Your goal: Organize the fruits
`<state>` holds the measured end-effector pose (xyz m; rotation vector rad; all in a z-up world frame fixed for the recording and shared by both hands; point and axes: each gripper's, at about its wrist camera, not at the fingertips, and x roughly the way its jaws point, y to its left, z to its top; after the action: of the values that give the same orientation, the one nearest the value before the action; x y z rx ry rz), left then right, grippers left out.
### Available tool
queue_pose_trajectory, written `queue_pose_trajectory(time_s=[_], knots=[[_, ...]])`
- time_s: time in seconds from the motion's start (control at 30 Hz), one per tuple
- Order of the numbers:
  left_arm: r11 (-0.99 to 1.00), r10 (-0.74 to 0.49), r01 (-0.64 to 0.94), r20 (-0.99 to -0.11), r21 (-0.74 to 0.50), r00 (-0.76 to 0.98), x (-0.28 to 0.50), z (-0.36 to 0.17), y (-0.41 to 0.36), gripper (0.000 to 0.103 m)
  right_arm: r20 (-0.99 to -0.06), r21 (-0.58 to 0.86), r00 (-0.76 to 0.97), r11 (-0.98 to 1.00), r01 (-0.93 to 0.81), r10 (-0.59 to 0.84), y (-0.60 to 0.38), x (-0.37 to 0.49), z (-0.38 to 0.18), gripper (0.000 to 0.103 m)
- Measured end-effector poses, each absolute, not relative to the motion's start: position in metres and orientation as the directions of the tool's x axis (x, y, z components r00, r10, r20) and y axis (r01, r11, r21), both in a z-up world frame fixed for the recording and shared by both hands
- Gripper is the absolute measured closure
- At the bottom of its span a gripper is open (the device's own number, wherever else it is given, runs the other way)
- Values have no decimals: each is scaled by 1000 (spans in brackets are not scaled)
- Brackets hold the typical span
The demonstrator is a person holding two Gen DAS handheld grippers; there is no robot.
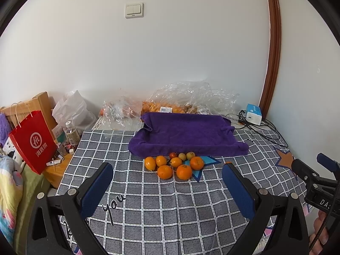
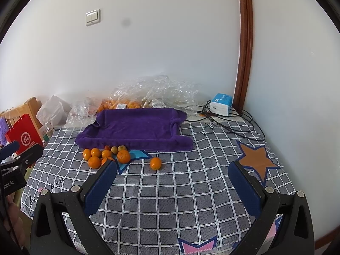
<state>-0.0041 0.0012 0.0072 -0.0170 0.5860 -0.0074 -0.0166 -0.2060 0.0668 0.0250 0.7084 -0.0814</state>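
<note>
A purple towel (image 1: 187,135) lay on a grey checked cloth (image 1: 161,208) covering the tabletop, its edges raised like a shallow tray. Just in front of the towel's near edge sat a cluster of oranges (image 1: 174,166), with a small red fruit (image 1: 173,155) and two greenish fruits (image 1: 186,156) touching the towel. One lone orange (image 2: 155,163) rested apart, in front of the towel and to the right of the cluster. Behind the towel, clear plastic bags (image 1: 191,97) held more fruit. The left gripper (image 1: 167,180) and right gripper (image 2: 172,179) both hovered in front of the towel, jaws spread wide, holding nothing.
</note>
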Motion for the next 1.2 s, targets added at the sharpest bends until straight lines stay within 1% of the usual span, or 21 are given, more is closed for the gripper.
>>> queue_pose_trajectory(time_s=[0.57, 0.77, 0.97, 1.2], knots=[[999, -22, 6, -541, -32, 841, -8, 8, 5, 0, -643, -18, 763, 997, 72, -67, -197, -18, 64, 0], [1000, -19, 3, -539, -31, 842, -7, 2, 10, 0, -642, 7, 765, 997, 75, -53, -199, -18, 60, 0], [998, -36, -2, -545, -68, 838, 0, -8, 18, 0, -653, 10, 755, 996, 86, -59, -199, -12, 49, 0], [999, -8, -11, -561, -30, 828, 19, -31, 24, 0, -687, 6, 725, 998, 67, -44, -203, 8, 22, 0]])
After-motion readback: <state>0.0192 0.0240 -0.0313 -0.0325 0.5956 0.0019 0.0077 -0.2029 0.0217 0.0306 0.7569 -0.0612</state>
